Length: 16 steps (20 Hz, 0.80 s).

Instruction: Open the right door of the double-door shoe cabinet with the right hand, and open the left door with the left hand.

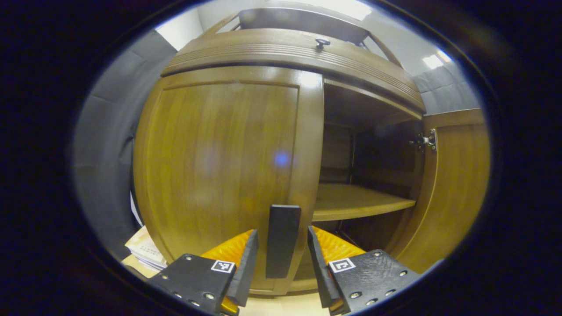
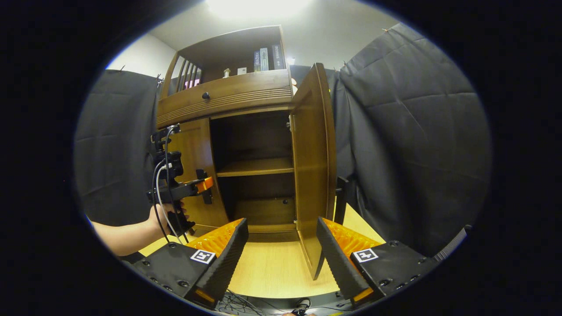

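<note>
With the right door [image 2: 312, 175] already swung wide and standing edge-on to the right gripper view, only the left half of the job looks left to do. The shoe cabinet [image 2: 228, 98] stands on a pale wooden floor [image 2: 272, 267] between black cloth walls. Its left door [image 1: 219, 166] is shut flush, and its dark vertical handle [image 1: 282, 240] sits at the inner edge, right by the open compartment.

Left gripper [image 1: 281, 259]: fingers apart, handle standing between them, gap visible on both sides, so it straddles the handle without clamping. Judged as lined up for a squeeze and pull. In the right gripper view the same gripper [image 2: 204, 186] shows at the left door's handle, held by a hand [image 2: 169, 219] with cables trailing off it.

Right gripper [image 2: 281, 245]: fingers apart, holding nothing, set well back from the cabinet, with the open door's lower edge lying between the fingertips farther off. Probably parked there because its door is done and it keeps out of the left door's swing.

Counts: two doors, one open and one shut. One handle in reach of the left gripper; the right door's handle peeks out as a dark bar behind its edge [image 2: 340, 197]. One inner shelf [image 1: 355, 202], so two compartments, both bare as far as visible. One drawer knob [image 1: 322, 42] above. One hinge [image 1: 426, 141] visible on the open door. A few books [image 2: 265, 58] on top, three spines by my count. A paper stack [image 1: 145, 250] lies on the floor at the cabinet's left.
</note>
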{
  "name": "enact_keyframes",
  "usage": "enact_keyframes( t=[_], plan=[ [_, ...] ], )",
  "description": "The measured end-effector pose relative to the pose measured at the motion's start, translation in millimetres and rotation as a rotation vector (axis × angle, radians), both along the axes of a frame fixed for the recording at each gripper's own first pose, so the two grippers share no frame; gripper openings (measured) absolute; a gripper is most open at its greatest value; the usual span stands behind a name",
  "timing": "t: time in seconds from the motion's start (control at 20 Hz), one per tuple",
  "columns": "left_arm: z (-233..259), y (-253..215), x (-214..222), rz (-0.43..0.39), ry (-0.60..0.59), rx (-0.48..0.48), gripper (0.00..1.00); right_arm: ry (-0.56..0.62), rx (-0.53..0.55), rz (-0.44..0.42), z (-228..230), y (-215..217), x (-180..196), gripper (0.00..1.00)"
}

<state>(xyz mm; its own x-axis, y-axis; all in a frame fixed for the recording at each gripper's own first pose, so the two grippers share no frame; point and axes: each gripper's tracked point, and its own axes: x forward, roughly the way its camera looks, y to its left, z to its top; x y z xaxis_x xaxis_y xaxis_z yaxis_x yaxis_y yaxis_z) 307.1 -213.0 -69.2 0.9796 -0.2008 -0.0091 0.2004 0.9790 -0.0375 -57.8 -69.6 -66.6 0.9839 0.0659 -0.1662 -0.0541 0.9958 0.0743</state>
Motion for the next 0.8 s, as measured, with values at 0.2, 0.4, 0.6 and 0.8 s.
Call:
enact_keyframes(
  t=[0.2,0.4,0.6,0.8],
  plan=[
    [1,2,0,0.041,0.002,-0.023,0.34,0.017,-0.028,0.013,-7,5,13,0.98],
    [-6,3,-1,0.059,0.009,0.036,0.19,0.008,-0.029,0.02,-4,9,15,0.93],
    [-6,4,-5,0.036,0.019,0.019,0.14,0.0,-0.017,0.008,-4,6,15,0.93],
    [-6,9,-26,0.004,0.016,0.012,0.14,-0.021,-0.011,-0.003,2,1,19,0.93]
  ],
)
